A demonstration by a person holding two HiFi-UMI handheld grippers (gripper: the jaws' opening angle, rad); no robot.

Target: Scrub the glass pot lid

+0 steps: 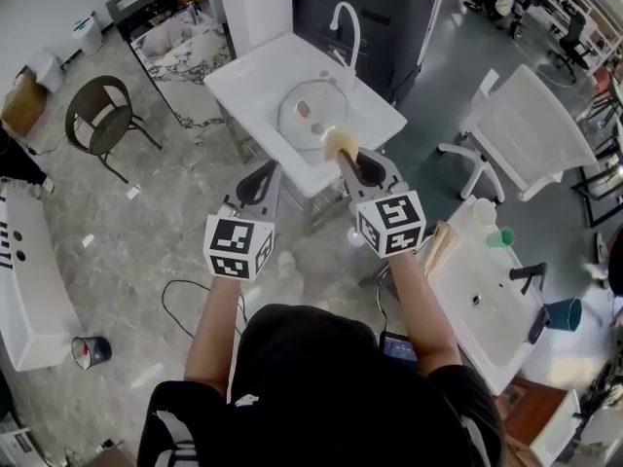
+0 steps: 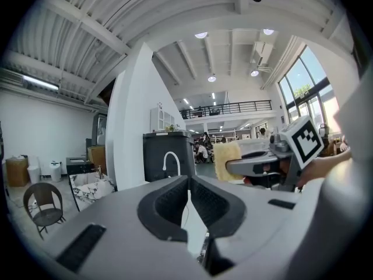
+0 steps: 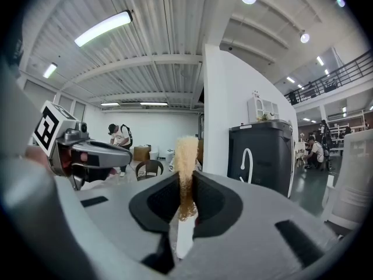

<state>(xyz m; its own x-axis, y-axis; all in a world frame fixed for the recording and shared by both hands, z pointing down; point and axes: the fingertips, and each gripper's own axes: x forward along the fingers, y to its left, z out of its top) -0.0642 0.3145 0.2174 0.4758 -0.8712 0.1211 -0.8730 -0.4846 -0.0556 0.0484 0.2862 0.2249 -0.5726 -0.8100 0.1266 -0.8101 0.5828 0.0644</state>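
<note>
The round glass pot lid lies in a white basin ahead of me, under a curved white faucet. My right gripper is shut on a yellow sponge, which sticks up between its pads and hovers over the basin's near edge, beside the lid. My left gripper hangs to the left, short of the basin, its jaws shut with nothing between them. From the left gripper view the sponge shows at the right, with the faucet beyond.
A white chair stands at the right and a second basin with a black tap at the lower right. A brown chair is at the left. A cable and a small bucket lie on the floor. A dark cabinet backs the sink.
</note>
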